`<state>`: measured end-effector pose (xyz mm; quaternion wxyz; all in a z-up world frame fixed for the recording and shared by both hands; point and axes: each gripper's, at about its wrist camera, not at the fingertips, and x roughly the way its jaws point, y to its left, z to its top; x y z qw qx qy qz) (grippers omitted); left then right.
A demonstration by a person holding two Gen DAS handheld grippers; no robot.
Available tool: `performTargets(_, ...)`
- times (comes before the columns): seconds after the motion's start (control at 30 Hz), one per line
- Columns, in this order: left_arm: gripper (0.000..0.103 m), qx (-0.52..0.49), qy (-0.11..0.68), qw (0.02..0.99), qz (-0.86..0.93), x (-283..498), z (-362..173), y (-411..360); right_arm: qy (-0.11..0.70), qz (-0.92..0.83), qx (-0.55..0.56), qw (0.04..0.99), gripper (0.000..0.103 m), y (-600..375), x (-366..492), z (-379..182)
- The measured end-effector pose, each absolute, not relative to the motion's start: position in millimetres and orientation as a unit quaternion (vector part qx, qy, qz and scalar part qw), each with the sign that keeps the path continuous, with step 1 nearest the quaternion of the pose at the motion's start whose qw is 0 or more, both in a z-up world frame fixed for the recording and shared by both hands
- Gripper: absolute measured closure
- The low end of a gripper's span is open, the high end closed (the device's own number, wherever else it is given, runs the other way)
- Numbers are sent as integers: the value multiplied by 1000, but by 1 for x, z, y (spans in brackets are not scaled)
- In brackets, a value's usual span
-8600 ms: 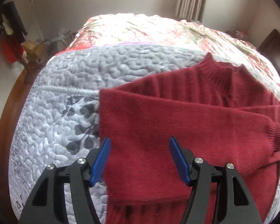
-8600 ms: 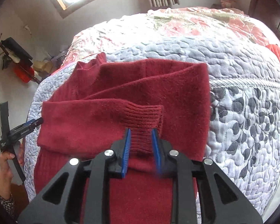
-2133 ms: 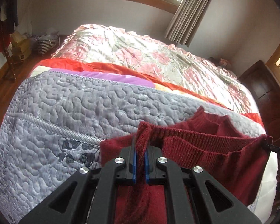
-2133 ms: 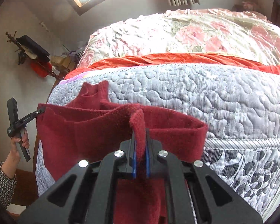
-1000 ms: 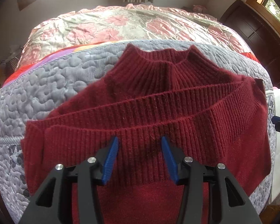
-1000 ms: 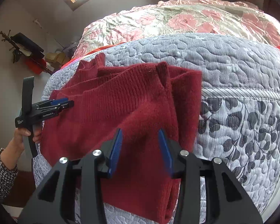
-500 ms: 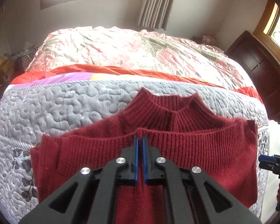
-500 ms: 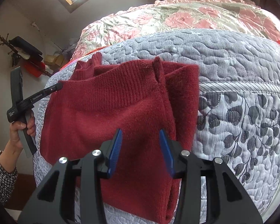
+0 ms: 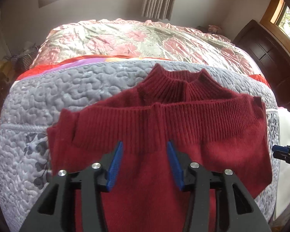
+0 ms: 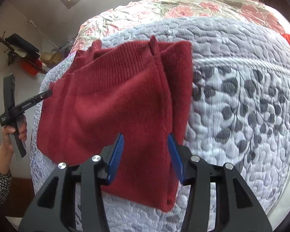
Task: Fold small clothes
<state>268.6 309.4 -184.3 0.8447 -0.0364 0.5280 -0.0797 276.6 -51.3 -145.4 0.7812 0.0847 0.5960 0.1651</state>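
Grey quilted bedding point(image 9: 71, 89) covers the near end of a bed, with a pink flowered cover point(image 9: 137, 38) further up the frame and a curtain by the window behind. At the bottom centre of the left wrist view the left gripper point(image 9: 145, 164) has its blue pads spread wide and holds nothing; the red sweater point(image 9: 164, 131) lies directly under and ahead of it. The right gripper point(image 10: 146, 154) is likewise wide open and empty at the bottom centre of its own view, over the sweater's lower right part. Folded, the sweater runs long from left to right across the left view, ribbed hem band point(image 9: 183, 119) doubled up toward the collar point(image 9: 181, 81) at upper centre. Both grippers sit at the near edge, the left nearer the ribbed band, so that one looks better placed for smoothing or another fold. In the right view, at the left edge, a hand point(image 10: 13, 133) holds the left gripper's handle.
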Motion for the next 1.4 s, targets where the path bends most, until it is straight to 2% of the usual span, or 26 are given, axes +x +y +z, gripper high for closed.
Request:
performTargets(0.17,53,-37,553,831,-47,211,-200,345,627,160,75,759,55,-62,237,-164)
performTargets(0.2,53,-38,558,828,-41,202,-205,349,634,164,78,752,59,-63,232,-169)
performTargets(0.23,53,-35,564,824,-34,193,-211,352,640,167,79,746,74,-62,229,-175)
performTargets(0.3,53,-25,575,818,-25,182,-223,352,653,169,80,734,92,-60,224,-183)
performTargets(0.33,53,-22,579,815,-24,177,-228,351,653,168,82,734,97,-61,223,-184)
performTargets(0.47,51,-4,578,816,-28,169,-234,345,654,159,102,732,98,-77,220,-179)
performTargets(0.73,51,9,587,809,-34,171,-247,342,687,144,64,710,96,-70,225,-202)
performTargets(0.77,51,10,588,808,-34,173,-243,341,684,145,58,712,95,-69,227,-196)
performTargets(0.83,51,0,580,813,-37,177,-229,341,662,146,48,734,79,-68,234,-176)
performTargets(0.87,51,-8,571,820,-39,179,-222,340,652,145,44,743,77,-70,238,-167)
performTargets(0.93,46,-16,558,828,-42,191,-210,341,631,151,44,760,76,-69,255,-149)
performTargets(1.07,46,-20,538,841,-44,227,-198,334,604,153,33,781,76,-54,304,-132)
performTargets(1.13,46,-26,540,840,-42,243,-199,326,601,154,45,783,74,-47,330,-133)
performTargets(1.23,46,-37,541,840,-36,263,-202,318,603,139,42,784,65,-42,360,-140)
performTargets(1.37,45,-63,538,840,-14,284,-210,318,617,125,58,775,64,-38,383,-158)
performTargets(1.4,45,-69,542,838,-8,289,-215,322,619,126,65,772,66,-40,389,-160)
